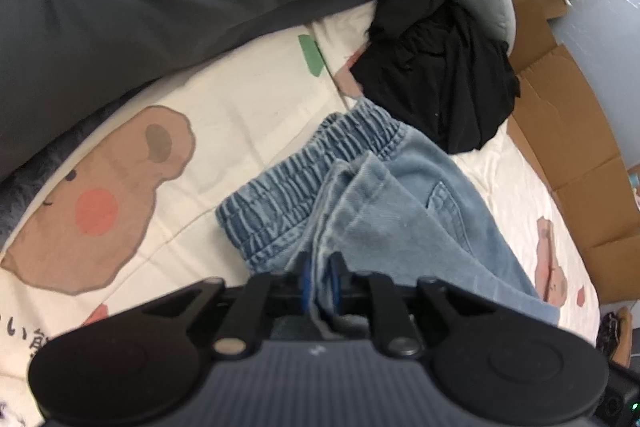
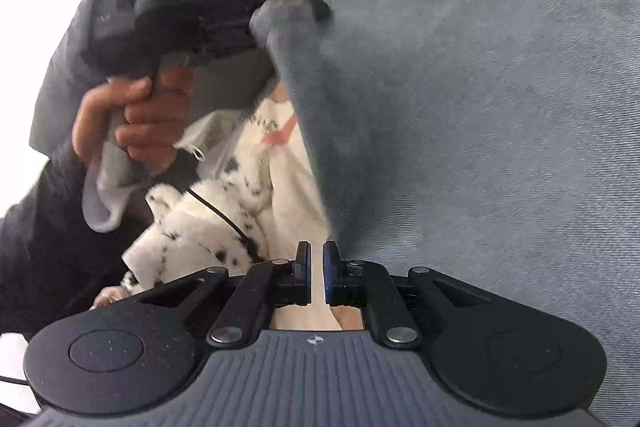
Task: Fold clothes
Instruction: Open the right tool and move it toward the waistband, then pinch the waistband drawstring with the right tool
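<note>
Left wrist view: I am pinching jeans hem in left gripper; right gripper nearly closed, empty, risking 1-sided sag.

Faded denim jeans with a ribbed waistband; matt cotton bedsheet; brown cardboard; fluffy spotted fur throw.
</note>
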Demonstrator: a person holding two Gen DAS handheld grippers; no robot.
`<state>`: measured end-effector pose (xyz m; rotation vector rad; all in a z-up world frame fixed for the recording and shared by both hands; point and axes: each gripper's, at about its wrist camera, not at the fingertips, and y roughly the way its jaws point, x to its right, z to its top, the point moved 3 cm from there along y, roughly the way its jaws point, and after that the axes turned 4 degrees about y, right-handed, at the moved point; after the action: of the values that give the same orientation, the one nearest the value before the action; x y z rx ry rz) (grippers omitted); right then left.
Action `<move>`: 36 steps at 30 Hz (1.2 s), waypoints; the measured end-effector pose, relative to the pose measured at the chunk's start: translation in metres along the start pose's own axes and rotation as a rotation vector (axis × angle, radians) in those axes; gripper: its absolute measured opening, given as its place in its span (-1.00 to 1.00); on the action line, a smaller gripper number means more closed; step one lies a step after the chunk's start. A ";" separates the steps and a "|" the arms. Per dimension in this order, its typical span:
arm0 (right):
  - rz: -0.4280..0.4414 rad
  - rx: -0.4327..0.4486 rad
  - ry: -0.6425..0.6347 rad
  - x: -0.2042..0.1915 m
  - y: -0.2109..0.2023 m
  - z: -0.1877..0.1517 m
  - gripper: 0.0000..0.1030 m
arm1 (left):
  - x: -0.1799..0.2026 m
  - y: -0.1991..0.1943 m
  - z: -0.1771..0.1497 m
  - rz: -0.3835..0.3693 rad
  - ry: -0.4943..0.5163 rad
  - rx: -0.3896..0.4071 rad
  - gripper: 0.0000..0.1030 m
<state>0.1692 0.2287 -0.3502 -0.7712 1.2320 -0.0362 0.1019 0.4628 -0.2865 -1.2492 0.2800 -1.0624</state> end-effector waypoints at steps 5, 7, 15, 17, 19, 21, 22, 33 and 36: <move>0.027 0.018 0.025 0.000 -0.004 0.008 -0.88 | -0.010 -0.019 -0.010 0.051 0.011 -0.001 -0.09; 0.028 0.027 0.019 -0.001 -0.005 0.013 -0.87 | -0.014 -0.026 -0.016 0.055 0.006 -0.007 -0.05; -0.037 0.112 -0.009 0.010 -0.026 0.049 -0.21 | -0.025 -0.016 -0.037 0.104 0.042 -0.063 0.24; -0.056 0.135 -0.019 0.011 -0.030 0.060 -0.16 | -0.028 -0.010 -0.041 0.093 0.034 -0.074 0.24; -0.086 0.151 -0.038 0.012 -0.035 0.072 -0.16 | -0.030 -0.004 -0.042 0.072 0.035 -0.080 0.24; -0.116 0.168 -0.059 0.014 -0.041 0.082 -0.16 | -0.031 0.003 -0.044 0.050 0.038 -0.084 0.27; -0.129 0.179 -0.068 0.015 -0.043 0.087 -0.16 | -0.031 0.007 -0.044 0.042 0.042 -0.086 0.27; -0.222 0.241 -0.245 0.006 -0.039 0.146 -0.16 | -0.035 0.028 -0.045 0.004 0.052 -0.107 0.35; -0.231 0.223 -0.319 -0.003 -0.029 0.162 -0.16 | -0.034 0.025 -0.045 0.012 0.033 -0.104 0.29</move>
<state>0.3176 0.2907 -0.3126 -0.6894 0.8170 -0.2274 0.0654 0.4590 -0.3357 -1.3225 0.3717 -1.0706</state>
